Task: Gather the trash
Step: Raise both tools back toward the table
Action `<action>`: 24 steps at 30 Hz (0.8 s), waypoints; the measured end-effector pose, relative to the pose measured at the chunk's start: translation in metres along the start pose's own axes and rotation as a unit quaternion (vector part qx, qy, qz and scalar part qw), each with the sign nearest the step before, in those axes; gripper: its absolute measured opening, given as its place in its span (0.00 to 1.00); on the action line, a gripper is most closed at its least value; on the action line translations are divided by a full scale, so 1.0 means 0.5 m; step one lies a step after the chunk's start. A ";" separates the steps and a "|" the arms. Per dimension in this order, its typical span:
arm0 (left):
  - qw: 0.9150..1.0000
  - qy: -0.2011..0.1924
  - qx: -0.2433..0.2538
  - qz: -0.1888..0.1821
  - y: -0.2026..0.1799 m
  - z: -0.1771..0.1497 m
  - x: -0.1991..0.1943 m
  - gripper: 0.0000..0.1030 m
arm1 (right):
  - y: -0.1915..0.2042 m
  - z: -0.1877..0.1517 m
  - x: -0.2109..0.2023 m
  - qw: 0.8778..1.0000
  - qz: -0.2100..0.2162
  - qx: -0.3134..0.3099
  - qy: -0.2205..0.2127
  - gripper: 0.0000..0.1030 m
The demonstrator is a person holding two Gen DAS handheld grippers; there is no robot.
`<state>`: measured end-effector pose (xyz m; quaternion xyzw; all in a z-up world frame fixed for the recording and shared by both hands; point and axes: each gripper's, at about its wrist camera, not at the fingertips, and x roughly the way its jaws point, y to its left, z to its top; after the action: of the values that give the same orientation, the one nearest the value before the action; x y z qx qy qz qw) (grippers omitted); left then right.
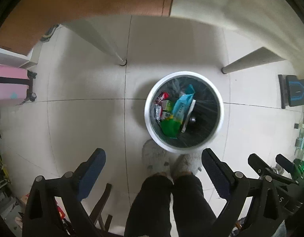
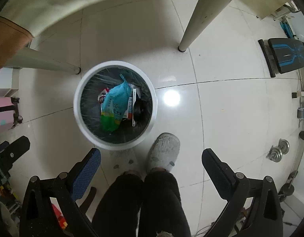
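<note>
— Left wrist view: what do you see?
— The left gripper [image 1: 152, 163] points down at the floor [image 1: 82, 122], jaws spread wide, nothing between them. The bin [image 1: 220, 116] stands just ahead of the person's slippers [image 1: 155, 158], near two table legs [image 1: 104, 39]. Inside lies a blue-green bag [image 1: 178, 112] on cartons [image 1: 164, 108].
— And the right wrist view?
— The right gripper [image 2: 151, 162] hangs over the legs [image 2: 140, 201], jaws also spread and empty. The bin [image 2: 77, 106] sits ahead to the left, the bag [image 2: 114, 108] on top, a dark round thing [image 2: 138, 109] beside it. A pink suitcase [image 2: 2, 112] is at the left edge.
</note>
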<state>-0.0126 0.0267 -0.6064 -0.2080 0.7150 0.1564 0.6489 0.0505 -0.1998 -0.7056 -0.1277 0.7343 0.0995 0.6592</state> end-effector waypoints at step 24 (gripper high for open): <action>0.989 -0.144 -0.012 -0.008 0.023 0.010 -0.556 0.97 | 0.015 -0.006 -0.663 0.994 0.060 -0.007 -0.090 1.00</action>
<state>0.0058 0.0654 -0.3315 -0.1967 0.6103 0.1886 0.7438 0.0780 -0.1751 -0.3763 -0.0780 0.6774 0.1552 0.7148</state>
